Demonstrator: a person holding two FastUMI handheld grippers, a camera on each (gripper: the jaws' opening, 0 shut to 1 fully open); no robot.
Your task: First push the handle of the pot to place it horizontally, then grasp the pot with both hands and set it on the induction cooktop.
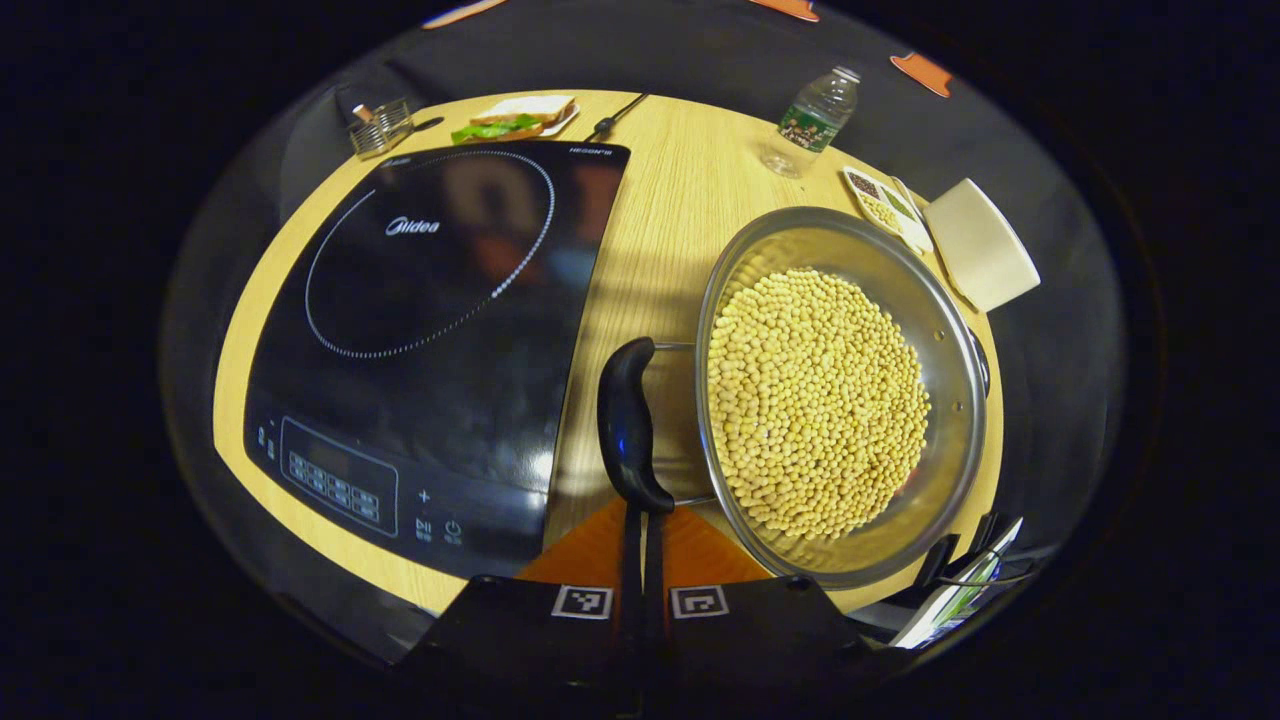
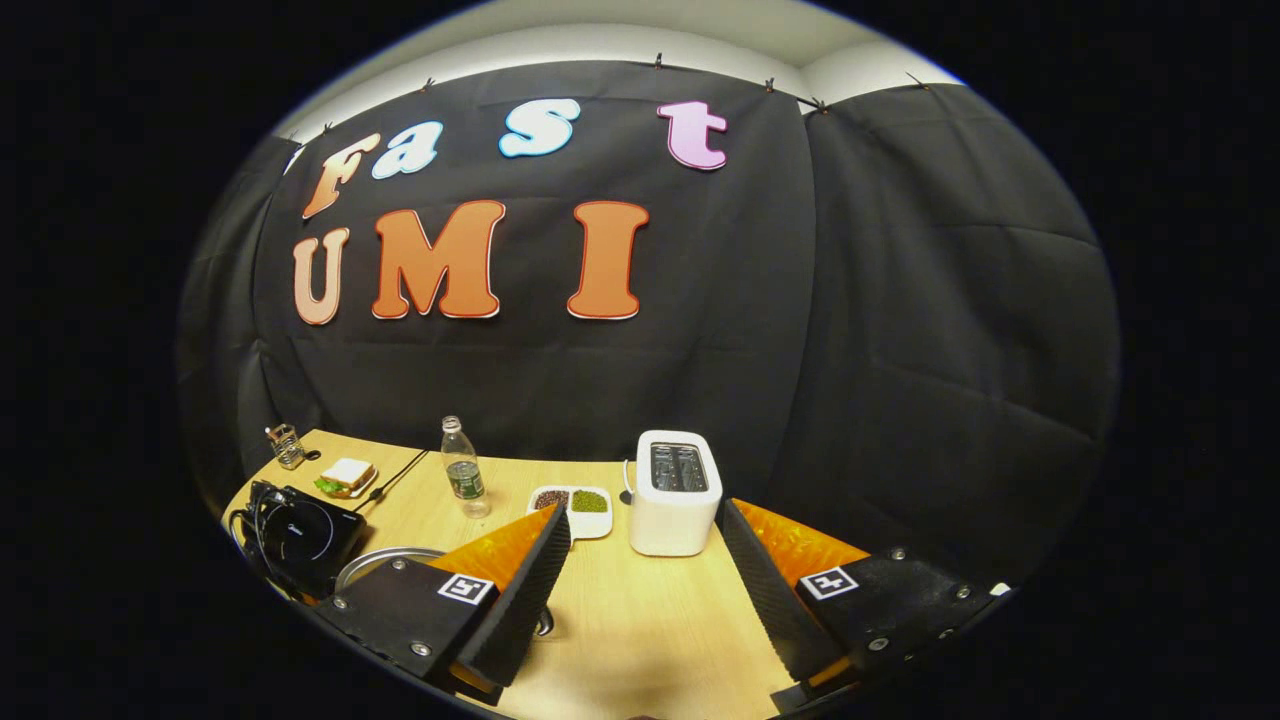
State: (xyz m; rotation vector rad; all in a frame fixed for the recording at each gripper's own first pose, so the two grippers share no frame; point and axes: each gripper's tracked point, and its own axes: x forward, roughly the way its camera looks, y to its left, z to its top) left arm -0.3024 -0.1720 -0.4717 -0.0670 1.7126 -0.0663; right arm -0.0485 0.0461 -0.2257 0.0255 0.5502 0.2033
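Note:
The steel pot, full of pale beans, sits on the wooden table to the right of the black induction cooktop. Its long black handle lies alongside the pot's left rim, between pot and cooktop. My left gripper is shut, its fingertips touching the handle's near end with nothing between them. A small side handle sticks out on the pot's right. My right gripper is open above the table, facing the wall, and the pot's rim shows behind its left finger.
A white toaster, a divided spice dish and a water bottle stand along the table's far side. A sandwich plate and a small wire holder sit beyond the cooktop, where a cable also runs.

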